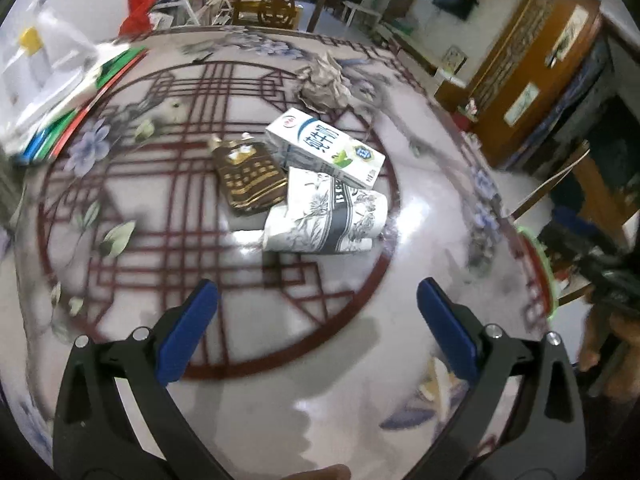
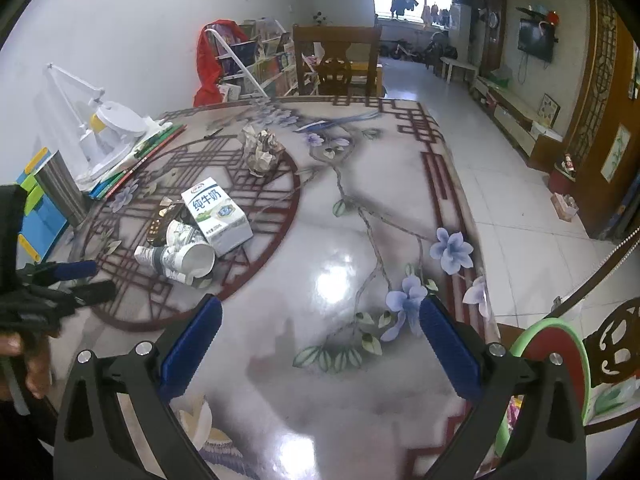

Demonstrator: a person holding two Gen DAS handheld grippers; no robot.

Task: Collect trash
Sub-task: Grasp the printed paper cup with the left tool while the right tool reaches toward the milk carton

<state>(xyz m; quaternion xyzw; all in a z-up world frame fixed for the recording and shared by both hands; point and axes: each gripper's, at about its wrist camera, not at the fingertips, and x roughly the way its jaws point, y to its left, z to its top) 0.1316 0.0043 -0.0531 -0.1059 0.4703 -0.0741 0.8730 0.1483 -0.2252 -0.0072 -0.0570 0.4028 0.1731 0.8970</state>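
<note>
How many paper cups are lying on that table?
2, both tipped over beside the milk carton: one paper cup with its mouth facing the right camera, another paper cup behind it, partly hidden.

Milk carton (image 1: 325,147) between crumpled paper (image 1: 323,85) behind, paper cups (image 1: 326,216) before; wrapper (image 1: 250,176) left.

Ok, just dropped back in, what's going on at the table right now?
A person holds two grippers above the patterned table; both the left gripper and the right gripper are open and empty. The trash sits untouched in a cluster: a milk carton, crushed paper cups, a brown wrapper, and a crumpled paper ball farther back. The left gripper points at the pile; nothing is collected yet.
</note>
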